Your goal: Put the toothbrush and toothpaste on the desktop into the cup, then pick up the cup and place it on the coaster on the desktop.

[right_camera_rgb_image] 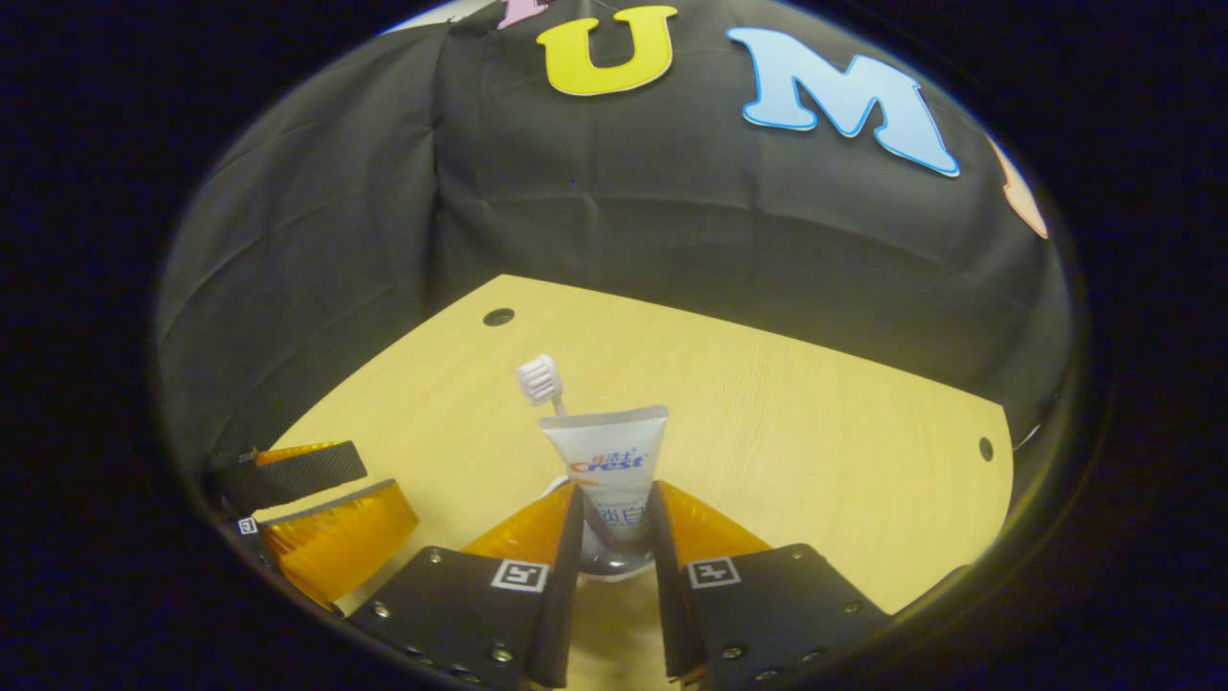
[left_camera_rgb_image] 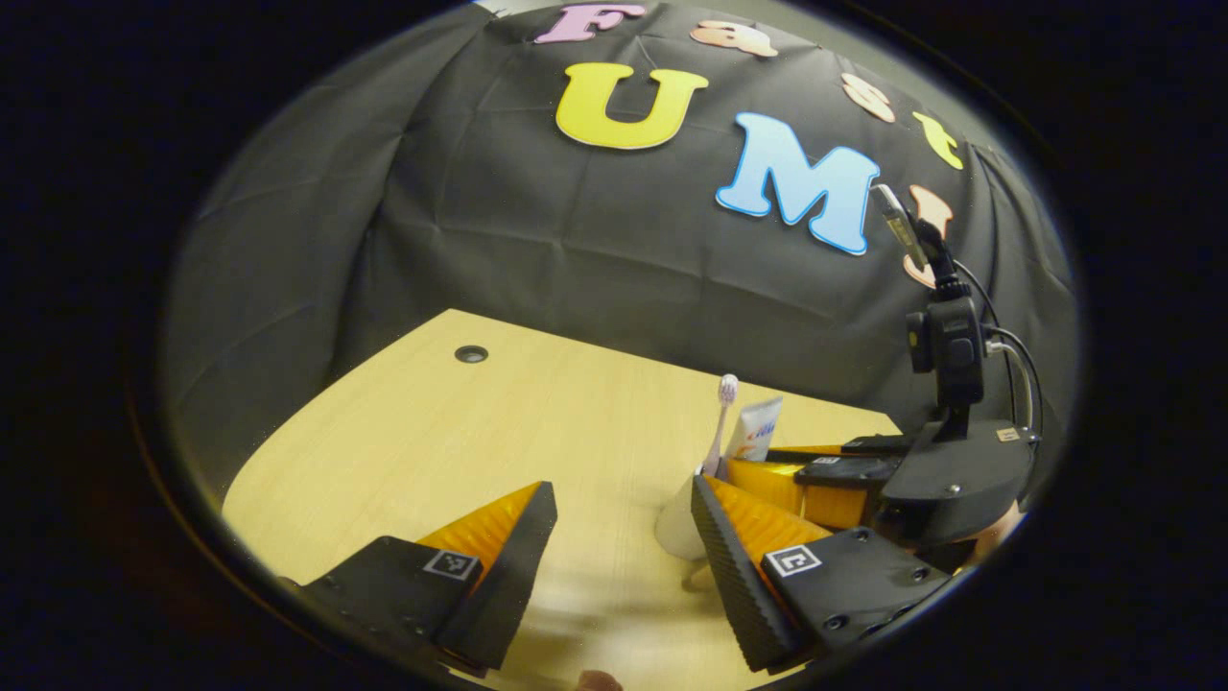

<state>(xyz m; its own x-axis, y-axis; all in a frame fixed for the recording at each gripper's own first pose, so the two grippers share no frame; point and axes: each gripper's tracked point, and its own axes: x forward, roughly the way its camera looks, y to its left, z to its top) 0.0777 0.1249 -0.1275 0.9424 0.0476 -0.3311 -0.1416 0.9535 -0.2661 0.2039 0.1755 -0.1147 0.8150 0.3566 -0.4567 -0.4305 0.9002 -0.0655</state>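
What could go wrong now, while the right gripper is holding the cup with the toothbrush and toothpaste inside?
1. The toothpaste and toothbrush stand tall above the cup; tilting may tip them out.
2. The right gripper seems to pinch the cup narrowly, so it might slip.
3. The open left gripper sits close beside the cup and could bump it.

The surface (right_camera_rgb_image: 767, 422) was a light wood-grain top with small round holes near its far and right edges. A pale cup (left_camera_rgb_image: 679, 528) stood upright on it, holding a toothbrush (right_camera_rgb_image: 540, 381) and a toothpaste tube (right_camera_rgb_image: 609, 461).
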